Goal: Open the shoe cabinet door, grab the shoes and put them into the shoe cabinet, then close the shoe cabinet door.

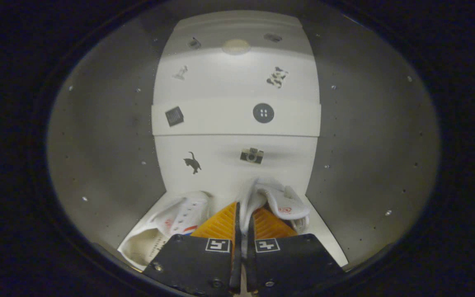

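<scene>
Inside the shoe cabinet (97,144), the tool (243,218) pinches the right shoe (278,198) beside the left shoe (171,222).

No legible wording or numbers found anywhere. The gripper (243,214), its fingers pinched on the edge of the right shoe (281,200), carries one square black-and-white coded marker on each finger block; these are patterns, not text. The right shoe bears a small red mark, too blurred to read. The left shoe (171,225) shows a red-and-blue tag and faint print on its insole, both illegible. The cabinet back panel (233,95) carries picture stickers only: cat, camera, button, cow-pattern shape
</scene>
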`<state>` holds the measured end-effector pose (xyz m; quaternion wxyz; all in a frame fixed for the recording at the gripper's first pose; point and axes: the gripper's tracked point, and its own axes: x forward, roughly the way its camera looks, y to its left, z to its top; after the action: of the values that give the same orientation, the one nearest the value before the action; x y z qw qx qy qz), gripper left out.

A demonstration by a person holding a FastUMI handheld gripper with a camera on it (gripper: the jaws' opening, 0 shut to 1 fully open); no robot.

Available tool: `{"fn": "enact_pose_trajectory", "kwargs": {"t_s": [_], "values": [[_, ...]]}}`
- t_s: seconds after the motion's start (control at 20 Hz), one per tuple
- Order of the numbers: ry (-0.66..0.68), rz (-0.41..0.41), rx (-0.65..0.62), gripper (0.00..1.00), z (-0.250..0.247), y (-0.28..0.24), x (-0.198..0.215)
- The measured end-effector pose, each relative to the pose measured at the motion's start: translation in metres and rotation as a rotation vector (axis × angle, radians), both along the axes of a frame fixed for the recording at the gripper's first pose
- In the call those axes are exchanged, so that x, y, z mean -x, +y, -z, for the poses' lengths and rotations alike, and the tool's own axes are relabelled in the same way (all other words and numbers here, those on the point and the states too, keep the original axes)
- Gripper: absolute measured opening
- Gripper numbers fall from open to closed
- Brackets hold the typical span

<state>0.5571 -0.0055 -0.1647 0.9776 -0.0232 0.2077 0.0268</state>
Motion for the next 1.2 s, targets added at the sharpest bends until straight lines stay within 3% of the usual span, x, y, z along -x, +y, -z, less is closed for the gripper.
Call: {"fn": "enact_pose_trajectory", "kwargs": {"t_s": [0.15, 0.2, 0.25, 0.3, 0.45, 0.6, 0.7, 0.95, 1.2], "values": [[0.013, 0.013, 0.028, 0.13, 0.010, -0.005, -0.009], [-0.016, -0.010, 0.027, 0.20, 0.002, -0.002, -0.009], [-0.052, -0.046, 0.016, 0.36, -0.007, 0.007, -0.010], [-0.080, -0.056, 0.025, 0.46, -0.019, 0.011, -0.005], [-0.141, -0.026, 0.019, 0.74, -0.048, 0.012, 0.017], [-0.150, -0.021, -0.053, 0.80, -0.070, 0.018, 0.057], [-0.149, 0.007, -0.098, 0.99, -0.081, 0.015, 0.089], [-0.163, -0.025, -0.102, 0.99, -0.101, 0.022, 0.184], [-0.151, -0.069, -0.146, 0.99, -0.111, 0.021, 0.312]]}}
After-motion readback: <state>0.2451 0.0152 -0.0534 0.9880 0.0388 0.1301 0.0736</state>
